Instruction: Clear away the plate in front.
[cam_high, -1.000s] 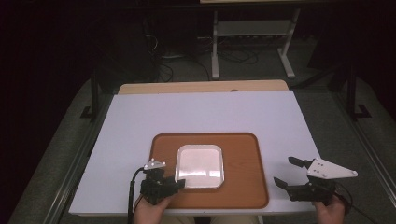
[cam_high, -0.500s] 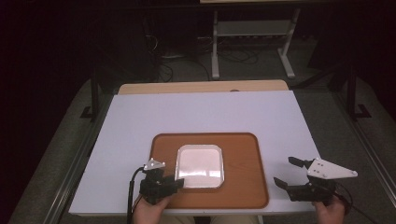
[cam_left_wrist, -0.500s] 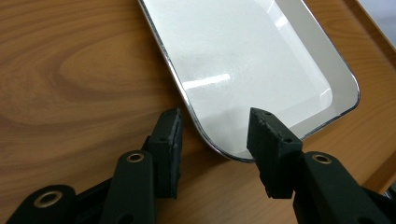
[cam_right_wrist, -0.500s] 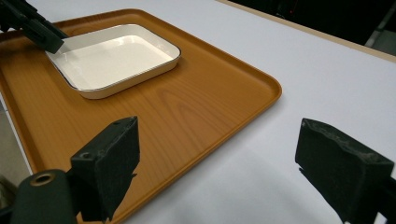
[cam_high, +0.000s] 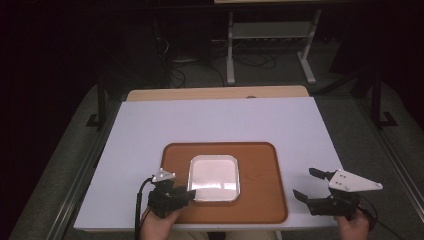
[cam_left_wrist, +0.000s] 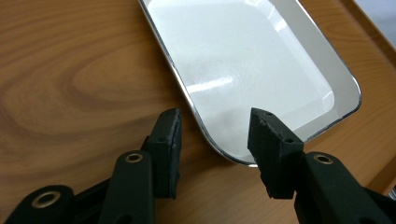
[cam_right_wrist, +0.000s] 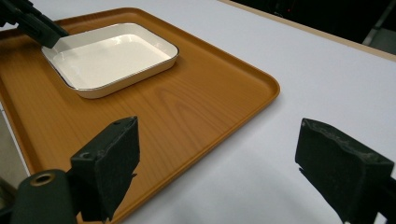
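Note:
A white square dish (cam_high: 214, 177) with a silvery rim sits empty in the middle of a brown wooden tray (cam_high: 260, 175). My left gripper (cam_high: 187, 194) is at the dish's near left corner. In the left gripper view its jaws (cam_left_wrist: 217, 128) stand open astride the rim of the dish (cam_left_wrist: 243, 60), one over the tray (cam_left_wrist: 70, 70), one over the dish. My right gripper (cam_high: 305, 183) hovers wide open over the white table, right of the tray. Between its jaws (cam_right_wrist: 224, 140) lies only the tray's corner (cam_right_wrist: 187, 93) and table; the dish (cam_right_wrist: 107, 56) is farther off.
The white tabletop (cam_high: 225, 122) spreads around the tray, with a wooden strip (cam_high: 215, 93) along its far edge. Beyond it, a metal stand (cam_high: 270, 35) and cables rest on the dark floor. A hand (cam_high: 157, 227) holds each gripper at the near edge.

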